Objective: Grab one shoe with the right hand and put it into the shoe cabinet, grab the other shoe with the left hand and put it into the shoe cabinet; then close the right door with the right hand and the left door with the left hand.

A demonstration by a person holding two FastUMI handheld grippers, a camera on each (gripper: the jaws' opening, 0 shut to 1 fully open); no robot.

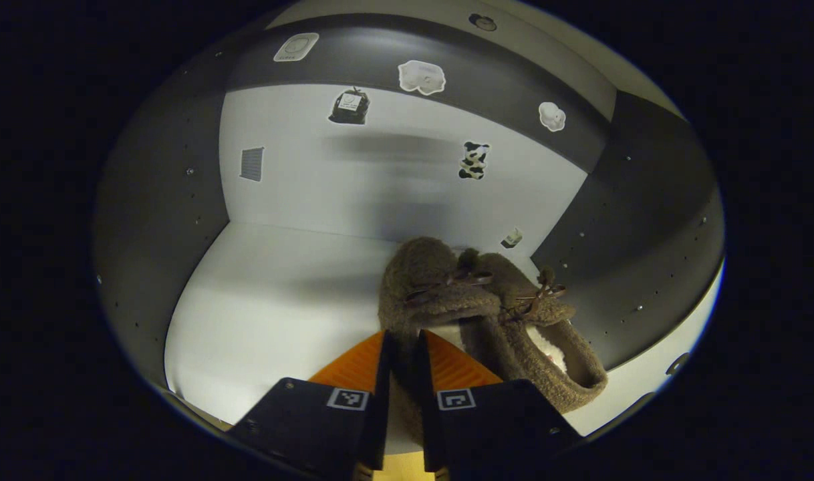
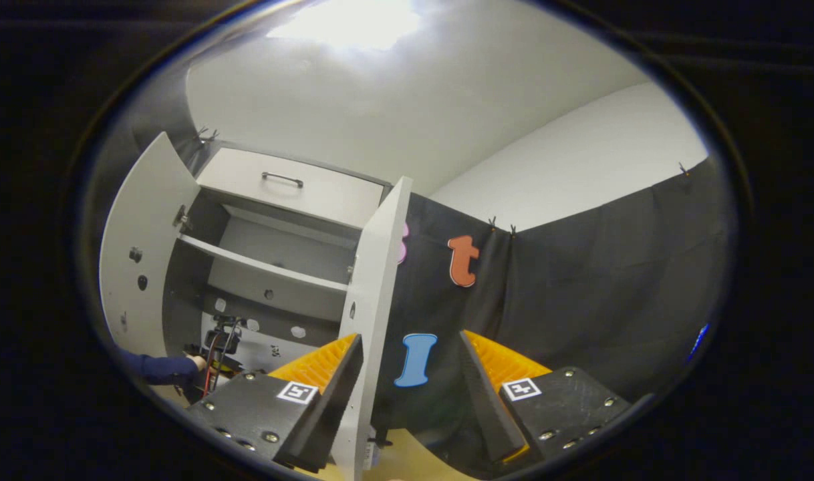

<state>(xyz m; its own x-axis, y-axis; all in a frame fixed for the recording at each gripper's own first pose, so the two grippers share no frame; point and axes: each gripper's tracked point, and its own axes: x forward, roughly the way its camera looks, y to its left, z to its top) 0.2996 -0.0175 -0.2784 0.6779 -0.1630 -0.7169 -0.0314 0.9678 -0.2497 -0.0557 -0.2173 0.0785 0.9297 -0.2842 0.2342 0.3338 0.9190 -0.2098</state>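
Two shoes [image 1: 487, 307] in cabinet [image 1: 300, 200], toes inward | L gripper [image 1: 402, 347] jaws pinch heel | R gripper [image 2: 407, 364] jaws wide, empty

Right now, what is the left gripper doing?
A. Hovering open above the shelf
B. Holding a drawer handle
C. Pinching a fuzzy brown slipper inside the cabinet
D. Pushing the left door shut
C: the left gripper has both fingers pressed on the heel of a fuzzy brown slipper, beside the other slipper on the cabinet shelf.

A black cloth [image 2: 581, 280] hangs clipped along a white wall [image 2: 581, 167] under a white ceiling [image 2: 393, 107] with a bright light [image 2: 347, 23] overhead, and the floor [image 2: 407, 461] below is pale yellow wood.
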